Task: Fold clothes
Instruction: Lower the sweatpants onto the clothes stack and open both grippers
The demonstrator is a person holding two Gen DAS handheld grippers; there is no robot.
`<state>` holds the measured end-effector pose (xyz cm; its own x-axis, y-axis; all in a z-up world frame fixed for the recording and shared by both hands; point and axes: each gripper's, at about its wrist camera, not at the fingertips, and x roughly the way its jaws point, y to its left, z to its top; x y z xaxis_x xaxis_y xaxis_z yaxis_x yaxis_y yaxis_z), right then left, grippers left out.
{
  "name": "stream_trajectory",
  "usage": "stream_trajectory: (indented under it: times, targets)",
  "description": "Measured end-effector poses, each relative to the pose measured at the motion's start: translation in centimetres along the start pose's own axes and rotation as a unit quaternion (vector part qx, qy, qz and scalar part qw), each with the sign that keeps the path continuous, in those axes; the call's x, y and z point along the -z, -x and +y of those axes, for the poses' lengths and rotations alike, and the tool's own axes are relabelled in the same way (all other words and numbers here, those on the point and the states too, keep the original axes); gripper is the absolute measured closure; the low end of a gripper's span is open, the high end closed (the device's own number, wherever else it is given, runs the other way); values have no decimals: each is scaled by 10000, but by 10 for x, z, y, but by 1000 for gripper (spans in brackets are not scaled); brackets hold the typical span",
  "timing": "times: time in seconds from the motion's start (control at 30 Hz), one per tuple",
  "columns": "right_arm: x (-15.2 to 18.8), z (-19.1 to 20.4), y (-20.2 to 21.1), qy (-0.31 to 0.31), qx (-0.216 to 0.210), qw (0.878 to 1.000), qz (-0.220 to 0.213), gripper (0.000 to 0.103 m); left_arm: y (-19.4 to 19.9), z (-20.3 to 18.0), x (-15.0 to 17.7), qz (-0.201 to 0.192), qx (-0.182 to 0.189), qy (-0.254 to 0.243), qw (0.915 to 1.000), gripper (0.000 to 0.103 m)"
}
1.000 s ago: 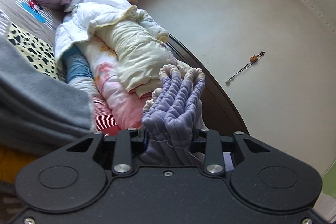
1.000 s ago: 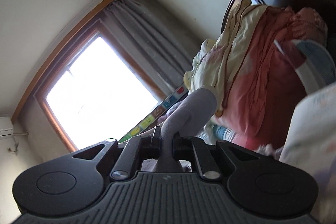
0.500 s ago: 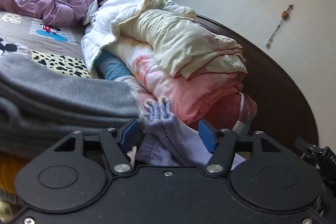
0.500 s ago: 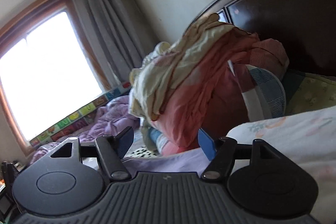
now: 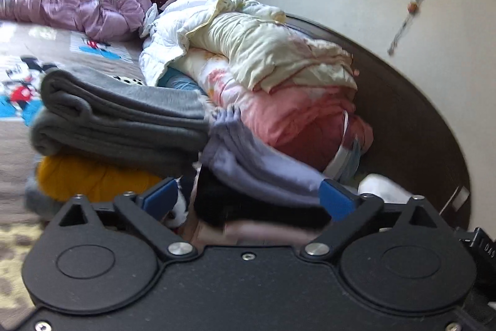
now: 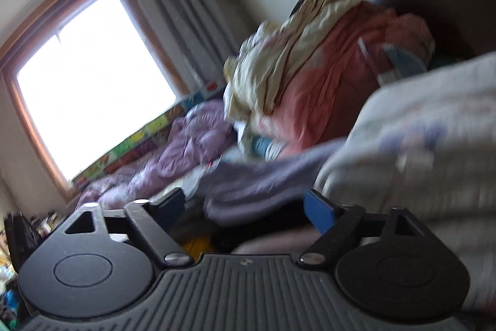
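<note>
Lying folded just ahead of the left hand-held gripper (image 5: pixel 246 196), the lavender garment (image 5: pixel 260 166) rests on a black folded piece (image 5: pixel 248 208) with a pale pink layer (image 5: pixel 263 233) under that. Its long axis runs from the near right, beside the right blue pad, away to the far left, where its gathered, ruffled end points at the pink and cream bedding heap (image 5: pixel 279 76). Left of it sits a stack of grey folded cloth (image 5: pixel 124 120) on a mustard-yellow piece (image 5: pixel 90 179), touching or nearly touching the ruffled end.

Both jaws of the left hand-held gripper stand spread wide, with nothing pinched. The right hand-held gripper (image 6: pixel 245 207) is spread too, the lavender garment (image 6: pixel 257 185) lying ahead of its pads; that view is blurred.

A second ago each hand-held gripper was pressed shut on the garment, held up in the air. Half a second ago the jaws had parted with the cloth between them. Now the cloth lies flat on the pile and the pads are clear of it, spread wider on the left.
</note>
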<state>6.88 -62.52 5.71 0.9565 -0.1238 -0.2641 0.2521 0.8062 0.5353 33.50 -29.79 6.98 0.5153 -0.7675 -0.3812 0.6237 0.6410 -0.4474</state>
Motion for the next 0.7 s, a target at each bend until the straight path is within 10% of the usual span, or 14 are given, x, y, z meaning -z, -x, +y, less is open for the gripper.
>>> stream_trajectory:
  times: [0.27,0.7]
  targets:
    - [29,32,39,231,261,9987,385,0,62,-54,31,-20,-1338,-1057,9853,1]
    - [47,66,83,702,844,9906,819,0,138,-81,78,-176,-1796,-1419,9733,0]
